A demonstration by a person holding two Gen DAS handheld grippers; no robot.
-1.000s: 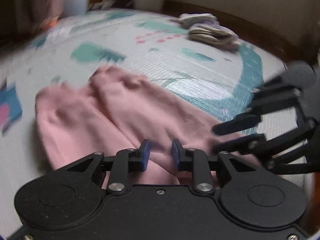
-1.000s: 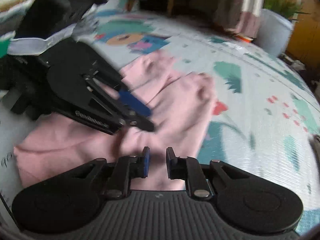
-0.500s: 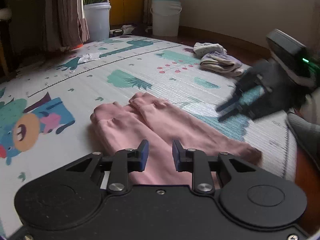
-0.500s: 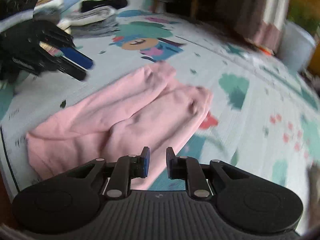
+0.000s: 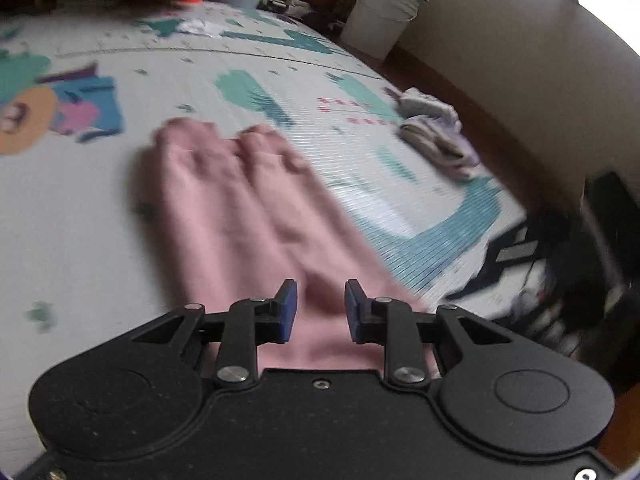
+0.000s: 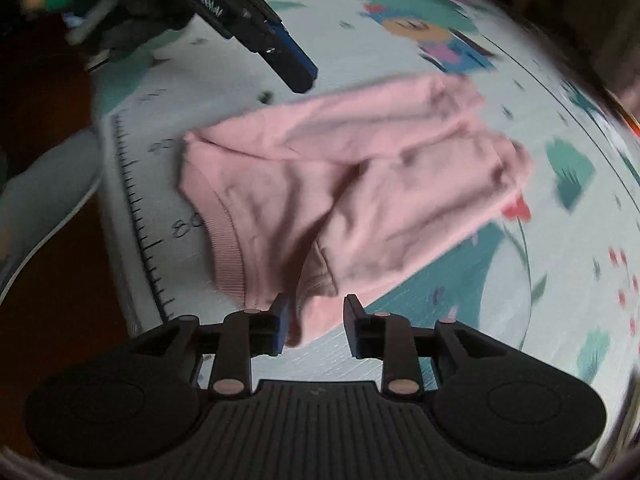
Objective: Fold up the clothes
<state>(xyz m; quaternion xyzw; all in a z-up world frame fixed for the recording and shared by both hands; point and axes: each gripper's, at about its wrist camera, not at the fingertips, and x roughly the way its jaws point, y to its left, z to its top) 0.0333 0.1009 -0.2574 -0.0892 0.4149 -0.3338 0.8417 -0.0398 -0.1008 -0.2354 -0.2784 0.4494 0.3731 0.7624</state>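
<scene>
Pink trousers lie flat on the patterned play mat, legs side by side with the cuffs at the far end in the left wrist view. My left gripper hovers over their near end, open, with nothing pinched between its blue pads. In the right wrist view the trousers show their ribbed waistband at the left. My right gripper hangs above a folded corner of the cloth. Its jaws are opening and the pads do not press on the cloth. The left gripper shows at the upper left of that view, above the mat.
A small pile of folded pale clothes sits near the mat's far right edge. A white bucket stands by the wall. The mat's edge with ruler marks borders dark wooden floor, where a grey object lies.
Both grippers have lifted away from the trousers and moved apart. The right jaws now stand wider than before. The trousers stay flat on the mat.
</scene>
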